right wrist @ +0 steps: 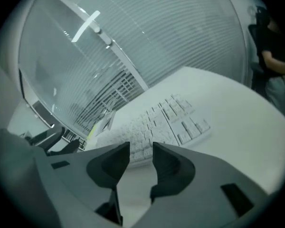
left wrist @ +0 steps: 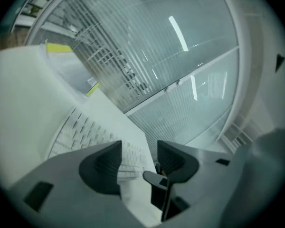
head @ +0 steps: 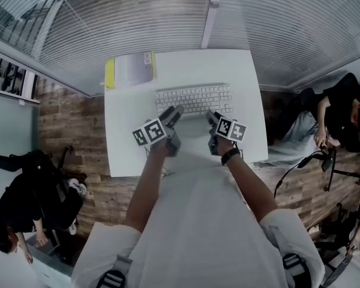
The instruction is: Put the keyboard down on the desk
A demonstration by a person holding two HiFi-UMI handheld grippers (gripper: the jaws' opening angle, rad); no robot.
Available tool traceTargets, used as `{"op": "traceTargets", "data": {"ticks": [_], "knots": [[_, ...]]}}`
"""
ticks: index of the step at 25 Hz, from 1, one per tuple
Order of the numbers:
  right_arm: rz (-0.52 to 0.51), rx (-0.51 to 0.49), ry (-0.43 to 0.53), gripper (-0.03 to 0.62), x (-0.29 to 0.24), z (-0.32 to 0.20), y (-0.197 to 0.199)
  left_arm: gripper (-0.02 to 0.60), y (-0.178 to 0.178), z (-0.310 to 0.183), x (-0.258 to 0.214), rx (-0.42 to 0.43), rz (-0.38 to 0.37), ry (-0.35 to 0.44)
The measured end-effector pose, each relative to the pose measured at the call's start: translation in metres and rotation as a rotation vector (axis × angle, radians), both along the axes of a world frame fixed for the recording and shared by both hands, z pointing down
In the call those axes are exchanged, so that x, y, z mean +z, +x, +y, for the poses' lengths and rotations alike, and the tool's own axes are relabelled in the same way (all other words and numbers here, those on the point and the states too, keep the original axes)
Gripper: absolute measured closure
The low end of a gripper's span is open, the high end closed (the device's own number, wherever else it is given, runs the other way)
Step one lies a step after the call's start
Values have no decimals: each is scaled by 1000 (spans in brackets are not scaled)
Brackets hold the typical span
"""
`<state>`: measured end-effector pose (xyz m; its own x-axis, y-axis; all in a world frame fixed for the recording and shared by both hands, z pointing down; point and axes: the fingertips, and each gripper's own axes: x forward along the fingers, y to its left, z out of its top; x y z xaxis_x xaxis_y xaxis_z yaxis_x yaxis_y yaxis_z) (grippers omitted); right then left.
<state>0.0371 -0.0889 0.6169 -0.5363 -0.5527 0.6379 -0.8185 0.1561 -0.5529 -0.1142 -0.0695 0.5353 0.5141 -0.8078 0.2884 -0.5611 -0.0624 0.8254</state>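
A white keyboard (head: 195,99) lies flat on the white desk (head: 240,71), near its middle. My left gripper (head: 175,113) hovers just in front of the keyboard's left end, jaws apart and empty. At the keyboard's right front edge my right gripper (head: 212,119) also stands open, holding nothing. In the left gripper view the keyboard (left wrist: 78,132) shows beyond the left gripper (left wrist: 138,163), not between its pads. The right gripper view has the keyboard (right wrist: 168,122) past the right gripper (right wrist: 141,158), with a narrower empty gap there.
A grey pad with a yellow edge (head: 131,69) lies at the desk's back left corner. A glass wall with blinds (head: 168,11) stands behind the desk. One person (head: 24,209) is on the floor at left, another (head: 342,119) sits at right.
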Motion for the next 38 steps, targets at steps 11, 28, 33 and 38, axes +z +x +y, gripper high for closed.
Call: {"op": "traceTargets", "data": {"ticks": [11, 28, 33, 38], "knots": [[215, -131, 548, 454, -152, -46, -28, 328, -14, -32, -95, 4, -530, 306], [265, -58, 941, 580, -303, -74, -35, 515, -27, -70, -220, -168, -925, 558], [282, -74, 981, 583, -322, -77, -31, 566, -36, -71, -240, -209, -954, 582], [260, -69, 995, 583, -337, -74, -31, 568, -38, -68, -251, -223, -932, 567]]}}
